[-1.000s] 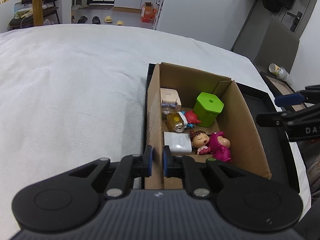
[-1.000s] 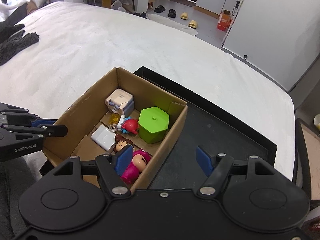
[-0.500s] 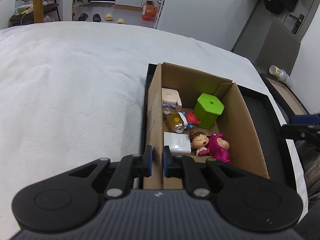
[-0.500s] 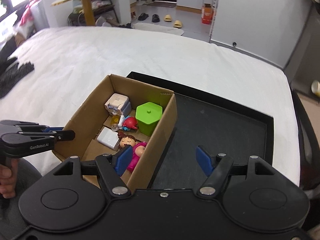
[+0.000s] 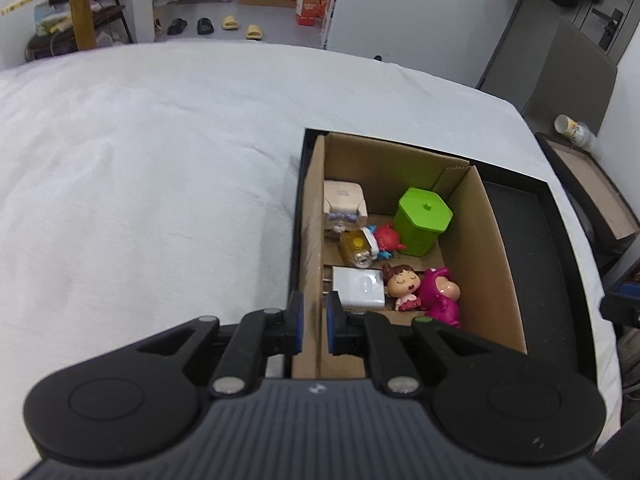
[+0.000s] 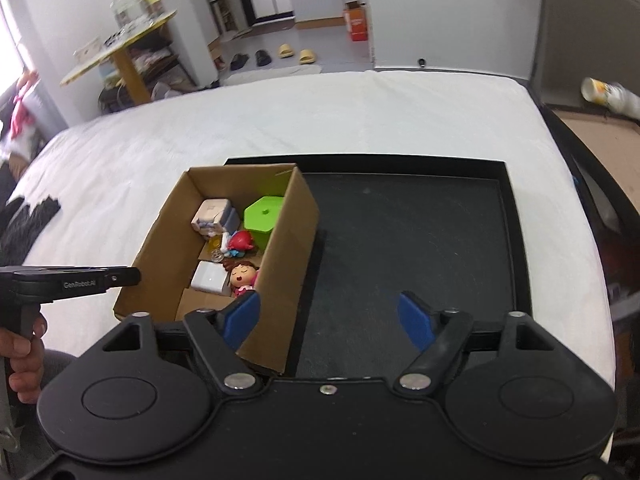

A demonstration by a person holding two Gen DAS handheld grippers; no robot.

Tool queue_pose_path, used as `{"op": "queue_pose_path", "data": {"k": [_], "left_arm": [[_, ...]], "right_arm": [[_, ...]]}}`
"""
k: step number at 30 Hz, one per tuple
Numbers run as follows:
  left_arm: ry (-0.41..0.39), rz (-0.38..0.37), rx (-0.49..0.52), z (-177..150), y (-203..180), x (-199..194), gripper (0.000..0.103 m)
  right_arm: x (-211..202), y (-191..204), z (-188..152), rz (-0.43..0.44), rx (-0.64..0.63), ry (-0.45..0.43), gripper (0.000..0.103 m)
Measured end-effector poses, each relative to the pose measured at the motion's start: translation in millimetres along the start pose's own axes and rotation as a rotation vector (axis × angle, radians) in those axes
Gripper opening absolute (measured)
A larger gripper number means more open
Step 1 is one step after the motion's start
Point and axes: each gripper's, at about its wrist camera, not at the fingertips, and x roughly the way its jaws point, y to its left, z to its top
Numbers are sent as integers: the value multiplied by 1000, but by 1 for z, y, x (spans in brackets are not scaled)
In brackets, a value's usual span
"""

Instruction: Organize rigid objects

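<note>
Left wrist view: left tongs [image 5: 314, 328] clenched on cardboard box [image 5: 310, 240] wall, lower centre. Right tongs [image 6: 330, 316] released, empty. Risk, judged: one-wall grip could tip box, spilling toys.

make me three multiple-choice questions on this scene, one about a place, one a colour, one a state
1. Where does the brown cardboard box sit?
A. at the left end of the black shallow tray
B. on the floor
C. on the wooden table

2. What colour is the hexagonal lidded plastic container in the box?
A. blue
B. green
C. white

3. How do the right tongs stand?
A. shut on a doll
B. shut on the box wall
C. open, holding nothing

Answers:
1. A: the right wrist view shows the box standing in the tray's left part.
2. B: its lid and sides are bright green.
3. C: the blue pads are wide apart with only tray between them; it is the left tongs that clamp the box's side wall.
</note>
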Motion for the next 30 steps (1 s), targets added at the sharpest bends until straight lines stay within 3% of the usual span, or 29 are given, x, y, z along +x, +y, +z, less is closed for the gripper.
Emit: {"op": "queue_pose_path", "data": {"k": [4, 8, 13, 17, 30], "left_arm": [[21, -7, 12, 2, -6, -8, 13], [39, 7, 28, 1, -13, -13, 24], [18, 24, 44, 0, -22, -28, 50], [-7, 14, 56, 1, -27, -41, 63], [-78, -26, 85, 3, -43, -93, 86]], "right_arm": [[-8, -10, -5, -1, 29, -17, 91], [-14, -17, -10, -21, 52, -35, 103], [-20, -26, -16, -46, 89, -42, 103], [-25, -32, -23, -58, 117, -50, 103], [-58, -28, -34, -103, 124, -112, 103]]}}
